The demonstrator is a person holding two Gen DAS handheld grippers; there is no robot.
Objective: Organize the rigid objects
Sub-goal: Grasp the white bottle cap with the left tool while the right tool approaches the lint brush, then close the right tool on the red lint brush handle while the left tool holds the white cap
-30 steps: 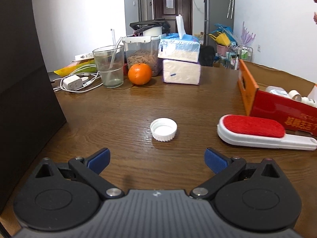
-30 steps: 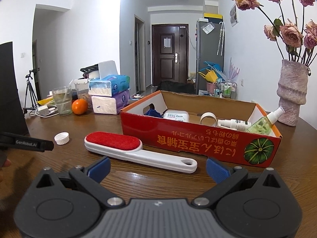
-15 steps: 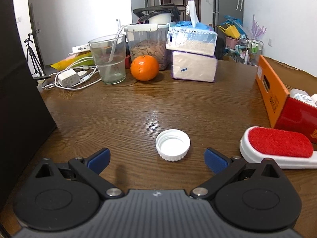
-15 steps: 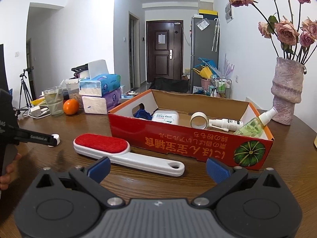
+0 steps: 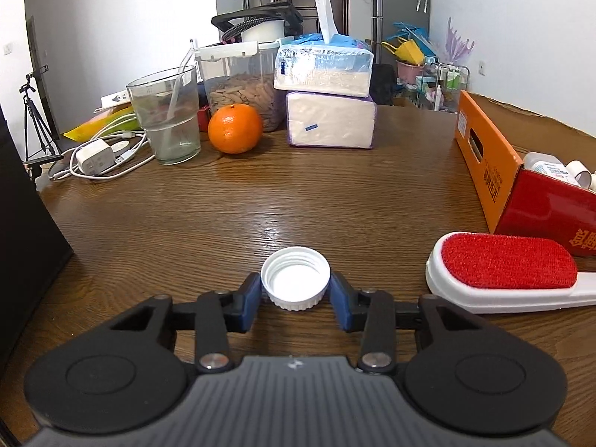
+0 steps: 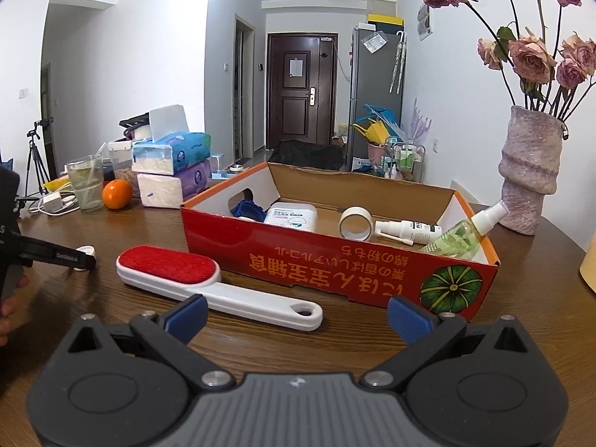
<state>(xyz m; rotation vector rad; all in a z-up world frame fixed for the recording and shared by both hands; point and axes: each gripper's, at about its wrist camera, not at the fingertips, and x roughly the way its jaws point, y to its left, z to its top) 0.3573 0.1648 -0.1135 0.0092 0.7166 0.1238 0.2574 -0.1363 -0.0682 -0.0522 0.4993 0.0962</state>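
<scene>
On the table (image 5: 335,201), left gripper (image 5: 295,294) jaws clamp the white cap (image 5: 295,277).

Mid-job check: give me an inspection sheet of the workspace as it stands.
Surface: wooden table, bare in the middle.
Job's things: white bottle cap; lint brush beside red cardboard box holding tape roll and spray bottles.
Clutter: orange, glass, tissue packs.
Tongs: left tongs shut on the cap; right tongs open, empty.
Cables: white charger cable.
Surroundings: vase, door, fridge.
</scene>
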